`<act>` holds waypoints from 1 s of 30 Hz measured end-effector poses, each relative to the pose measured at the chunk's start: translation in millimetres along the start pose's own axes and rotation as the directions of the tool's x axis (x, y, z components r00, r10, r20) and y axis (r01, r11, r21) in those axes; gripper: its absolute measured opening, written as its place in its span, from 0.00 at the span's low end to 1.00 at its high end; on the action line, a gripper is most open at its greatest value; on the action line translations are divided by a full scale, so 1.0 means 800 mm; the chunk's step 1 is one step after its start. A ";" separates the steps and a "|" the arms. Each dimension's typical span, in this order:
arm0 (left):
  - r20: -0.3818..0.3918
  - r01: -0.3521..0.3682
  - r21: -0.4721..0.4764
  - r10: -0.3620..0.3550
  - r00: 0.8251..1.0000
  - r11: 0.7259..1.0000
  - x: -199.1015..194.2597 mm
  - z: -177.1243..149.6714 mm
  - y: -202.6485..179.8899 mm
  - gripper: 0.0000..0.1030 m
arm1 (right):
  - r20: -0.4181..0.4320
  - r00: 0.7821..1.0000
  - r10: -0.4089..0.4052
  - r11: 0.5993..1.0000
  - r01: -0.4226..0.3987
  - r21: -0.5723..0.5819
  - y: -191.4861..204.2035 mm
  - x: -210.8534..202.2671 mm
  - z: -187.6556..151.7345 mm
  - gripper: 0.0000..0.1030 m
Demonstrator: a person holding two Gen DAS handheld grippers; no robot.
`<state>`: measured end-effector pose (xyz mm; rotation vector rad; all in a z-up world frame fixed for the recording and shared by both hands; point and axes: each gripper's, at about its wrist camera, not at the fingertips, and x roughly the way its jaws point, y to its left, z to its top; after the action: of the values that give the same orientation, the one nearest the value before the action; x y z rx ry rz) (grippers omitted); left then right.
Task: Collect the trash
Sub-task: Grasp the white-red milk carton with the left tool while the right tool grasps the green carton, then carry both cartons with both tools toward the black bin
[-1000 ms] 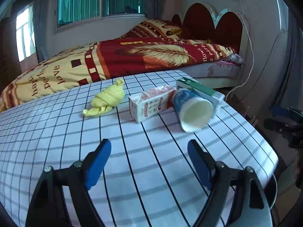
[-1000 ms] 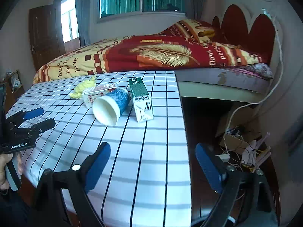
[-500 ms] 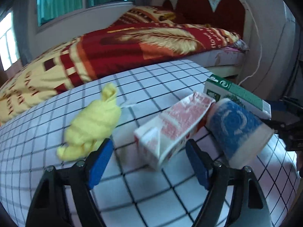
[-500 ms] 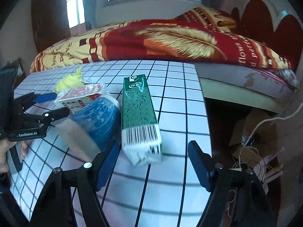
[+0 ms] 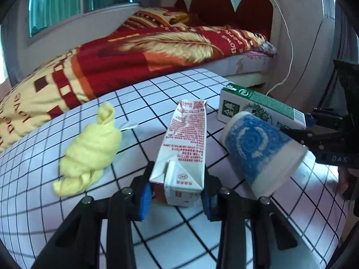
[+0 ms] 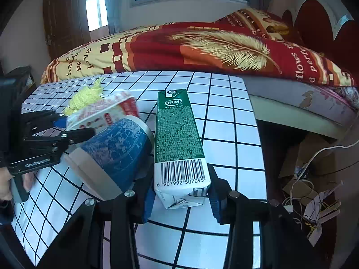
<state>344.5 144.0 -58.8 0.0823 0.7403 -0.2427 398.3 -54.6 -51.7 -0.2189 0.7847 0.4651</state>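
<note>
A red-and-white drink carton (image 5: 184, 139) lies on the checked table (image 5: 74, 213). My left gripper (image 5: 175, 198) is closing on its near end, and both blue pads touch its sides. A green carton (image 6: 177, 134) lies beside it with my right gripper (image 6: 182, 201) closing around its barcode end, pads against both sides. Between the two cartons a blue paper cup (image 5: 258, 148) lies on its side, also seen as the cup (image 6: 114, 152) in the right wrist view. A crumpled yellow cloth (image 5: 89, 148) lies to the left of the red carton.
A bed with a red and yellow blanket (image 5: 157, 51) runs along the table's far edge. The table's right edge (image 6: 258, 148) drops to a floor with boxes and cables (image 6: 309, 192). A person's hand (image 6: 6, 183) holds the left gripper's handle.
Both grippers moved forward to the cartons and narrowed their jaws from wide open. The red carton now sits between the left pads, the green carton between the right pads.
</note>
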 end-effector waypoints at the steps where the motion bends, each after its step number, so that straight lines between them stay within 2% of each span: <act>1: 0.015 -0.011 -0.004 0.011 1.000 1.000 -0.010 -0.005 -0.002 0.36 | 0.017 1.000 -0.008 1.000 0.008 0.001 0.001 -0.007 -0.002 0.41; 7: 0.062 -0.049 -0.055 0.052 0.997 0.997 -0.048 -0.020 -0.003 0.36 | 0.049 0.998 -0.040 0.999 0.041 -0.017 0.008 -0.035 -0.005 0.40; 14: 0.097 -0.070 -0.097 0.079 0.992 0.993 -0.096 -0.032 -0.012 0.36 | 0.113 0.991 -0.071 0.997 0.073 -0.020 0.015 -0.095 -0.019 0.40; 25: 0.134 -0.082 -0.105 0.096 0.986 0.991 -0.169 -0.070 -0.049 0.36 | 0.151 0.983 -0.103 0.995 0.102 0.017 0.025 -0.195 -0.079 0.40; 30: 0.149 -0.060 -0.108 0.075 0.986 0.992 -0.197 -0.080 -0.071 0.36 | 0.165 0.980 -0.107 0.994 0.104 0.031 0.034 -0.232 -0.105 0.40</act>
<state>176.2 128.9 0.7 -0.0091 0.5946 -0.1439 218.8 -120.1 23.5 -0.1974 0.6108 0.3690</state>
